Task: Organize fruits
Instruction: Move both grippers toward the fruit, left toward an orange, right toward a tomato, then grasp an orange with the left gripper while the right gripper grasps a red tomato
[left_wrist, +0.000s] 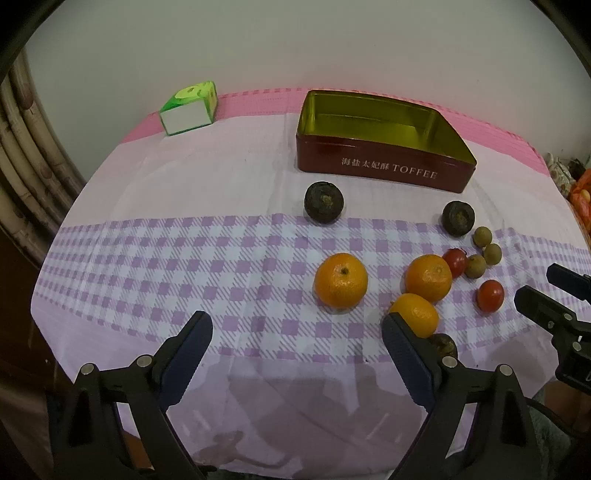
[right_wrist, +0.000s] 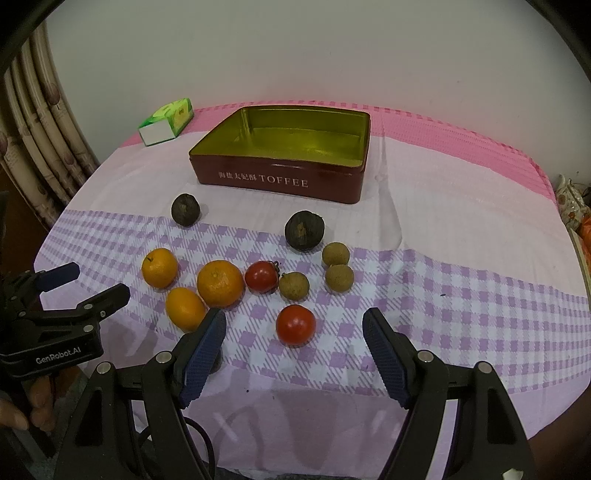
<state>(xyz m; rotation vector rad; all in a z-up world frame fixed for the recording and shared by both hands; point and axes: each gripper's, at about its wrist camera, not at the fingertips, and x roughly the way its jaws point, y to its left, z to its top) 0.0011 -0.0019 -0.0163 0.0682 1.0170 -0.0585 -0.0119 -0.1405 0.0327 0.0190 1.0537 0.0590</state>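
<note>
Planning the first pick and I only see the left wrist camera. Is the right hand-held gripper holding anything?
Observer: No, the right hand-held gripper is open and empty; the near tomato lies on the cloth in line with its jaws.
Operator: The far tomato is half hidden for me.
Observer: Here the far tomato shows whole, stem on, between the big orange and a longan.

home | curtain (right_wrist: 44, 140), checked tablecloth (right_wrist: 461, 295), tissue box (right_wrist: 166, 122)
</note>
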